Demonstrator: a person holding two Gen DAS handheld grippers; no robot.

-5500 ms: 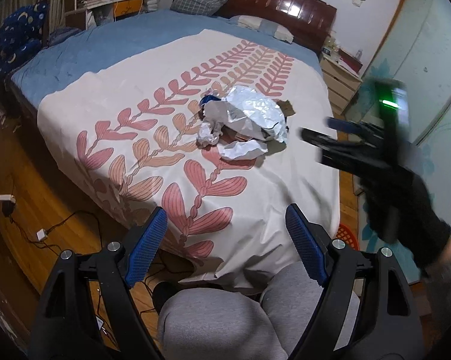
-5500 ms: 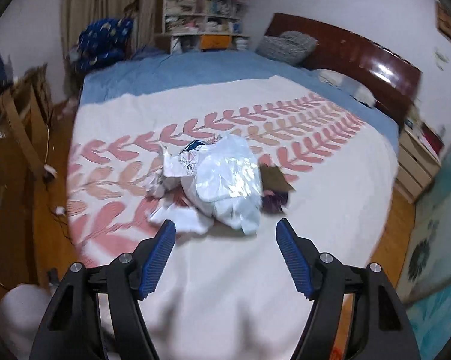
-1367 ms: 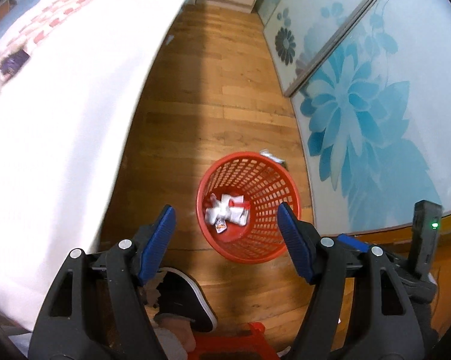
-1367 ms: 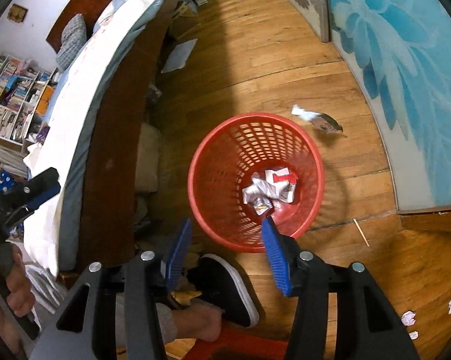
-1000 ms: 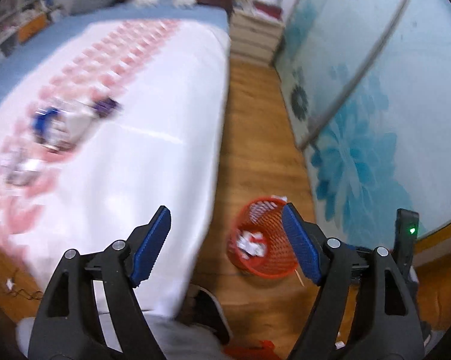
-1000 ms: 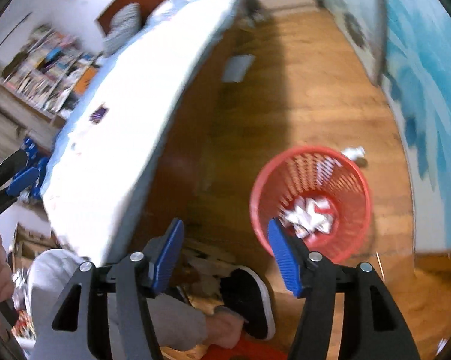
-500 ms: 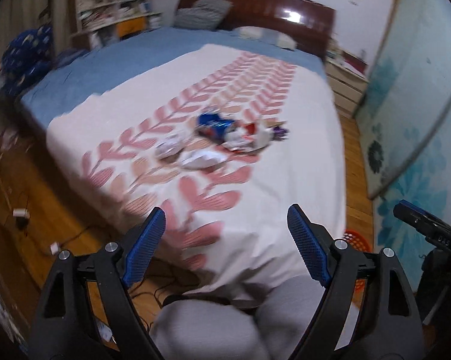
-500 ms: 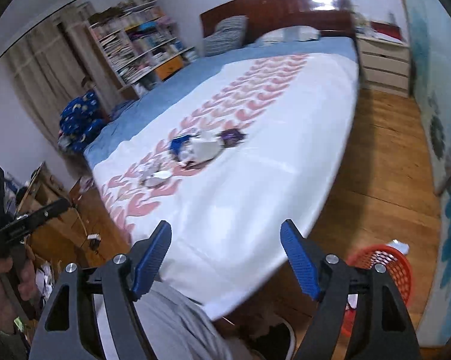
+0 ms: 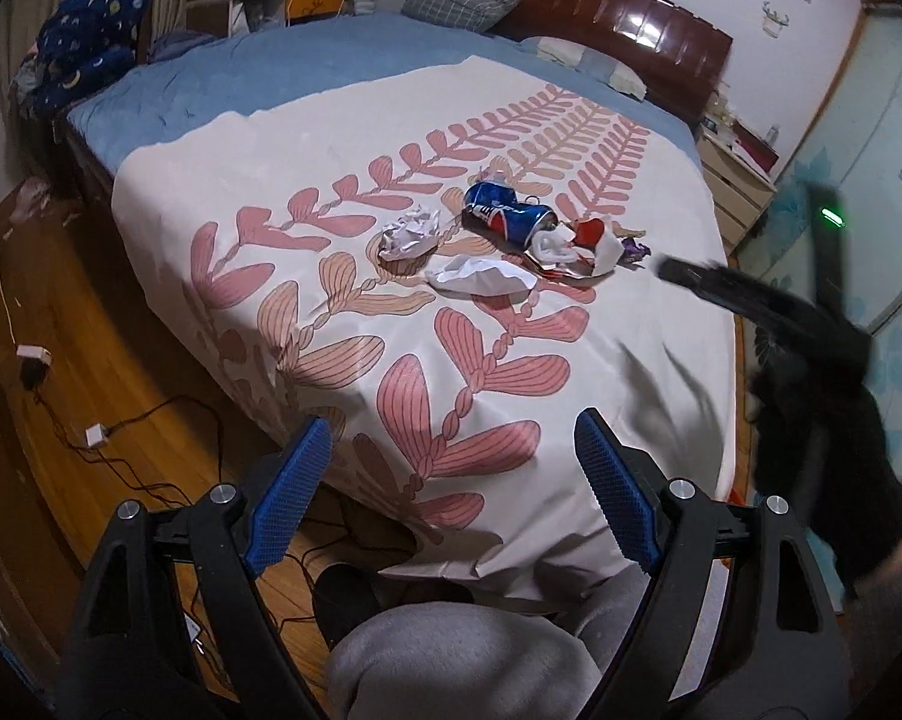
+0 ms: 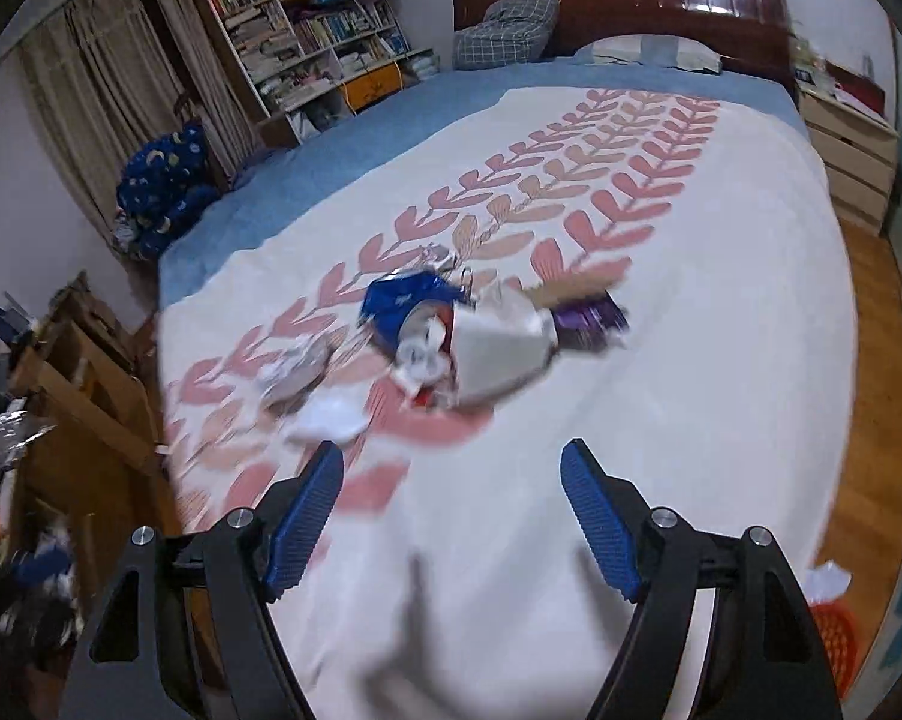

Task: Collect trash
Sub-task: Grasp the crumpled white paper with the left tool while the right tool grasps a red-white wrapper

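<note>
A pile of trash lies mid-bed on the leaf-patterned cover: a crushed blue can [image 9: 507, 217], a crumpled paper ball [image 9: 409, 234], a white tissue [image 9: 481, 275], a red-and-white wrapper [image 9: 592, 243] and a purple wrapper [image 9: 634, 249]. The right wrist view shows the can [image 10: 406, 300], a white wrapper [image 10: 496, 354], the purple wrapper [image 10: 589, 318] and the tissue [image 10: 331, 417]. My left gripper [image 9: 451, 492] is open and empty, held off the bed's foot. My right gripper [image 10: 451, 510] is open and empty over the cover, short of the pile. It also shows blurred in the left wrist view [image 9: 751, 294].
The red trash basket [image 10: 835, 636] stands on the wood floor at the bed's right, with a white scrap [image 10: 829, 579] at its rim. A nightstand [image 10: 853, 150] is by the headboard. Cables and plugs [image 9: 91, 435] lie on the floor left. My knees [image 9: 463, 654] are below.
Both grippers swung from over the red basket back to the bed. The big silvery bag seen earlier on the pile is gone. The right gripper has moved closer to the pile.
</note>
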